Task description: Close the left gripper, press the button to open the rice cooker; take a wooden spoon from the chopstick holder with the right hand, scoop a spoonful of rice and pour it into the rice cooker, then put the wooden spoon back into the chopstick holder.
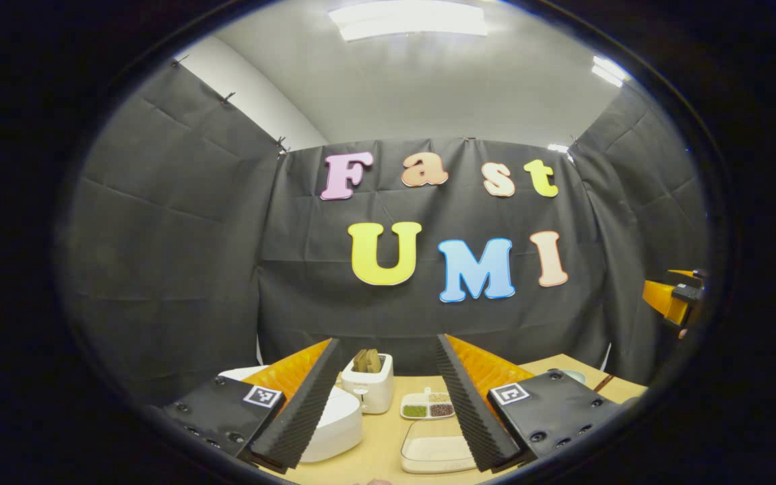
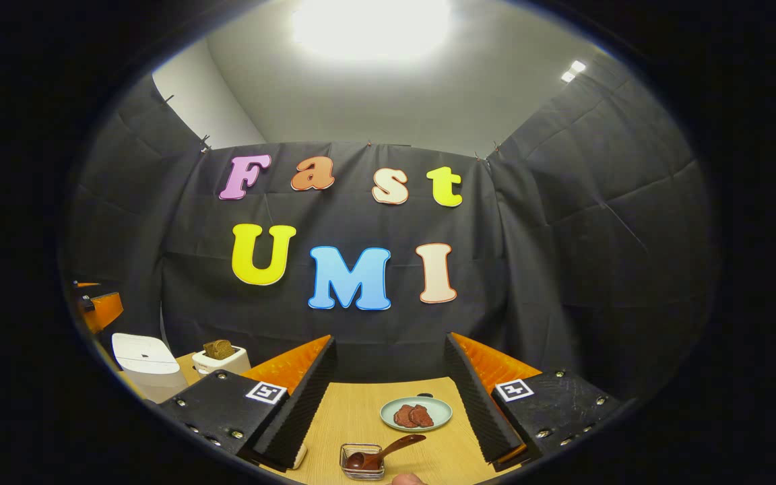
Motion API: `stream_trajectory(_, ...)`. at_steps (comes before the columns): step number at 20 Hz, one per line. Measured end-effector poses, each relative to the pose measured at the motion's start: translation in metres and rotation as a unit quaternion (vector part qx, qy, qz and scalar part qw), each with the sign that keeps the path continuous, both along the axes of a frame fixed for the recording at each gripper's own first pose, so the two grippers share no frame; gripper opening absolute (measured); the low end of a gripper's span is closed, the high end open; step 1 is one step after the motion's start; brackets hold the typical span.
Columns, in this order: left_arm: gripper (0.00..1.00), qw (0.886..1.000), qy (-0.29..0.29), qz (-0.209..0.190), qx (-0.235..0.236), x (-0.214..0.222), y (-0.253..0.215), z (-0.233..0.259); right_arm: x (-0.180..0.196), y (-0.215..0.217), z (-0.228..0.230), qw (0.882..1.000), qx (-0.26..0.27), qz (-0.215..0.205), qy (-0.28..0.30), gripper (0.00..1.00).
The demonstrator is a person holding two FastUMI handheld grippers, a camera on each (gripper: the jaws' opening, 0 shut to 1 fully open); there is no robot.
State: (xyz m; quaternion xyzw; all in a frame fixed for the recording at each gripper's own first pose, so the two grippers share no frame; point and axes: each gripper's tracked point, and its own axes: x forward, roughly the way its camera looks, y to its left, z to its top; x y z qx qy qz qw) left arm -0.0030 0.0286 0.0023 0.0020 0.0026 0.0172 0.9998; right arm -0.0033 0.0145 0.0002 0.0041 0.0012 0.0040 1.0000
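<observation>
White plastic marks the rice cooker (image 1: 334,421), which is seen with its lid down at the left of the wooden table (image 1: 378,451) in the left gripper view, partly behind that gripper's near finger. The left gripper (image 1: 388,397) is held above the table with its jaws spread wide and nothing between them; the closing required before the button is pressed is judged not yet done. The right gripper (image 2: 388,397) is likewise held with jaws apart and empty. Below it, in the right gripper view, the wooden spoon (image 2: 381,453) is seen lying with its bowl in a small wire holder (image 2: 362,461), untouched. The whole task is therefore judged still to be done: pressing, scooping, pouring and returning the spoon.

Other items are set around the work area. A white toaster (image 1: 369,391) with bread stands just beside the cooker; a divided dish of grains (image 1: 427,406) and a shallow tray (image 1: 436,453) lie between the left fingers' lines. A pale plate (image 2: 415,413) bearing reddish-brown pieces lies just beyond the spoon. Nothing is seen to block the cooker lid.
</observation>
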Motion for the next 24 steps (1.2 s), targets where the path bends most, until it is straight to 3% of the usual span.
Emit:
stream_trajectory(13,0.99,1.0,0.0,0.009,0.006,0.011,0.066,-0.008,-0.004,0.05,-0.001,1.0,-0.003,-0.005,0.004,0.97)
stream_trajectory(24,0.99,1.0,-0.01,0.01,0.006,0.012,0.058,-0.006,-0.005,0.045,0.005,1.0,-0.013,0.0,-0.003,0.97)
